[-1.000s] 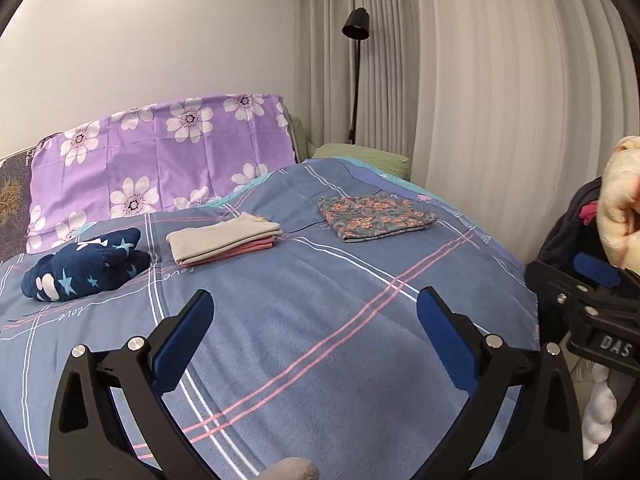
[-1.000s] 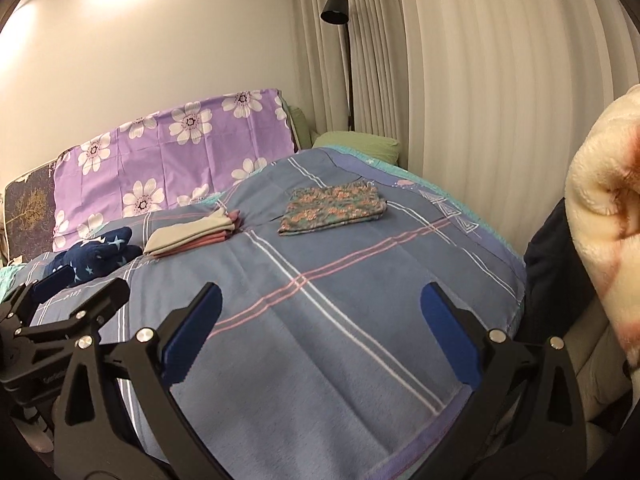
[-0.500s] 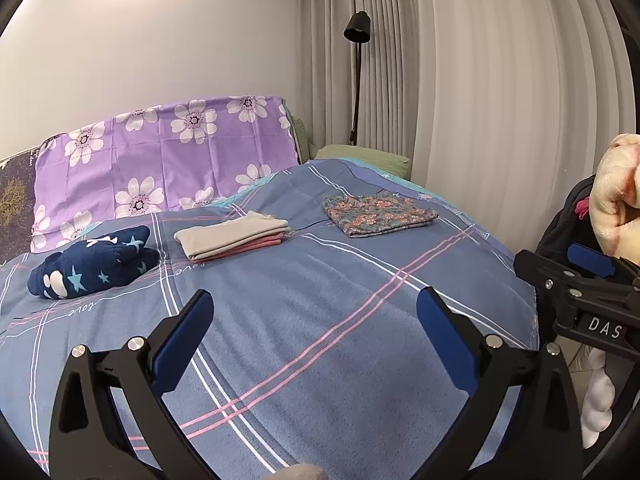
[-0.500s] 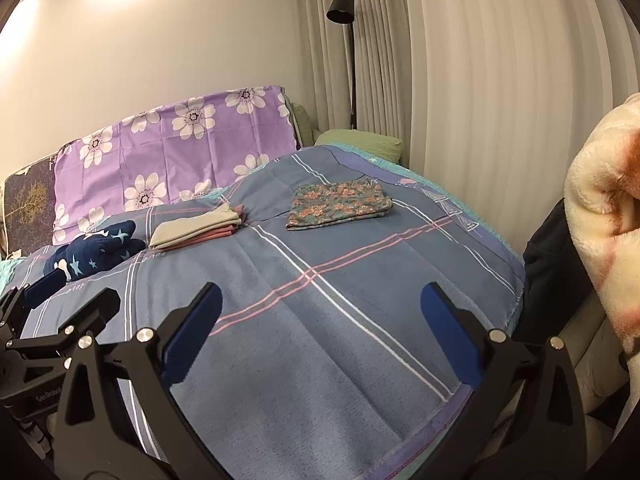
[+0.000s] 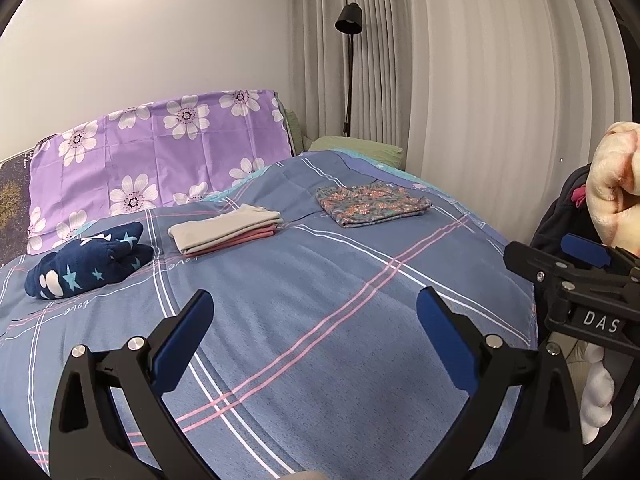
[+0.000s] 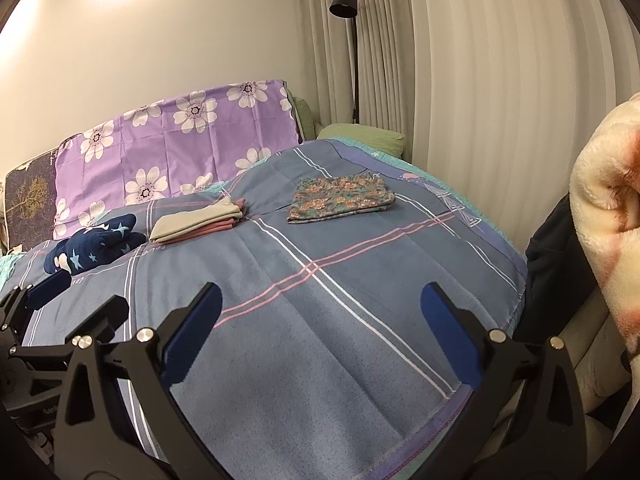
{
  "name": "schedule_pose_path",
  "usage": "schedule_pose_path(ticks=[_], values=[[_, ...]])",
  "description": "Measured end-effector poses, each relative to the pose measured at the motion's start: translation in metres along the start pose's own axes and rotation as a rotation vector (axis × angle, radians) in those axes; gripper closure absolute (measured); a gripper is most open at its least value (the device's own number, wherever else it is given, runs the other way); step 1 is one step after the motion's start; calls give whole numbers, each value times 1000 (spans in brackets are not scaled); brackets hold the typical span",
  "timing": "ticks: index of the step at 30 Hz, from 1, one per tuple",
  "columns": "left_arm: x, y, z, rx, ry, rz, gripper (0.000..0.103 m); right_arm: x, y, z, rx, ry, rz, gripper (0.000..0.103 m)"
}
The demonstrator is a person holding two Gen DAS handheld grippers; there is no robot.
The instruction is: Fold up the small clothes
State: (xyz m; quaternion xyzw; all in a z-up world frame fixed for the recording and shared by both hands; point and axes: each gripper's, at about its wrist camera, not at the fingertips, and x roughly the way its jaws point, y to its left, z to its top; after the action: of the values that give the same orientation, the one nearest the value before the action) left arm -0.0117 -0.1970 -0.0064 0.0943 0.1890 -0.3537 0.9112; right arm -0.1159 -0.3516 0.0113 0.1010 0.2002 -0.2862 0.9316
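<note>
Three folded garments lie on the blue plaid bed cover (image 5: pixel 320 304): a navy star-print piece (image 5: pixel 88 266) at left, a beige-and-pink stack (image 5: pixel 226 230) in the middle, a floral piece (image 5: pixel 372 204) at right. They also show in the right wrist view: the navy piece (image 6: pixel 94 248), the stack (image 6: pixel 200 224), the floral piece (image 6: pixel 340 198). My left gripper (image 5: pixel 314 334) is open and empty above the near bed. My right gripper (image 6: pixel 320 330) is open and empty, also above the near bed, and shows at the right edge of the left wrist view (image 5: pixel 576 280).
A purple flowered pillow (image 5: pixel 160 160) leans at the head of the bed. A black floor lamp (image 5: pixel 349 64) and pale curtains (image 5: pixel 480 100) stand behind. A fluffy cream blanket (image 6: pixel 608 220) over dark clothing (image 6: pixel 556 256) lies off the bed's right edge.
Both grippers have drifted slightly, shifting the bed a little in view. Both stay open and empty; the garments have not moved.
</note>
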Motion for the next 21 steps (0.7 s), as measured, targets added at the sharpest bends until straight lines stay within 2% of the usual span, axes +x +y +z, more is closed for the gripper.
schedule_pose_path(ticks=[21], values=[[5,-9,-3,25,20,-6,1,6,-3,-4,-6,23,0,2]])
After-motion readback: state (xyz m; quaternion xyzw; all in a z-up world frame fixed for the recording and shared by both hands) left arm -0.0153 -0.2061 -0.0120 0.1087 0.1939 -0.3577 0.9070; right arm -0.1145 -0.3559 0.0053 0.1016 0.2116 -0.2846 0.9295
